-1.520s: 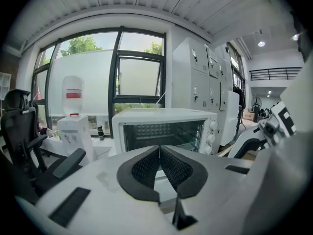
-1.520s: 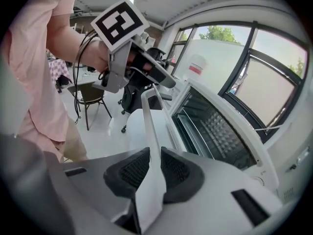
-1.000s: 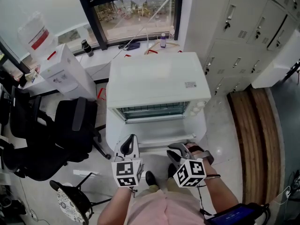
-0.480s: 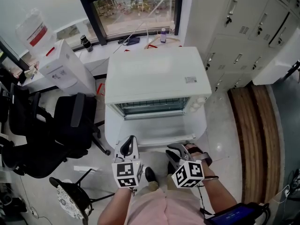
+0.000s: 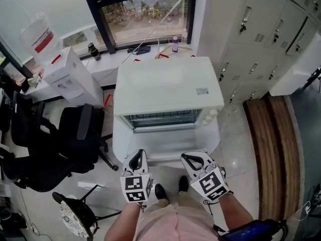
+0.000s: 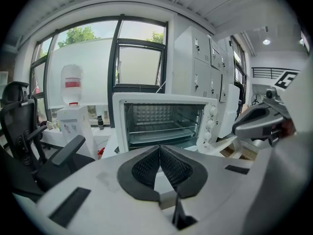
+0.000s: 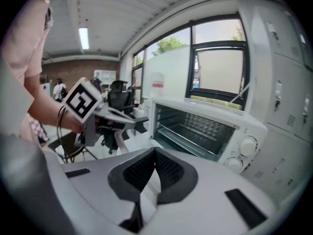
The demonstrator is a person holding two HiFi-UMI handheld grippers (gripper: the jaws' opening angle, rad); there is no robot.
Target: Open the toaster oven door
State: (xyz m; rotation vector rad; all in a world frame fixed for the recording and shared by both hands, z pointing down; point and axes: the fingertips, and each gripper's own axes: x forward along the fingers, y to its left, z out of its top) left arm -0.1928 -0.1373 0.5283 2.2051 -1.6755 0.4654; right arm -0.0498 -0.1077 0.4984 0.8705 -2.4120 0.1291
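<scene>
The white toaster oven stands on a white stand below me. Its door is folded down toward me, and the cavity with its wire rack shows. My left gripper is shut with nothing in it, just short of the door's front edge. My right gripper is also shut and empty, beside it on the right. In the left gripper view the oven faces the shut gripper, with the right gripper at the right. In the right gripper view the oven lies beyond the shut gripper.
A black office chair stands left of the oven, with a water dispenser behind it. Grey lockers and a wooden bench fill the right. A round stool is by my left leg. Bottles sit on the window ledge.
My right gripper has drawn back from the door's front edge toward me, and its marker cube has turned. The left gripper has stayed put. The door remains down.
</scene>
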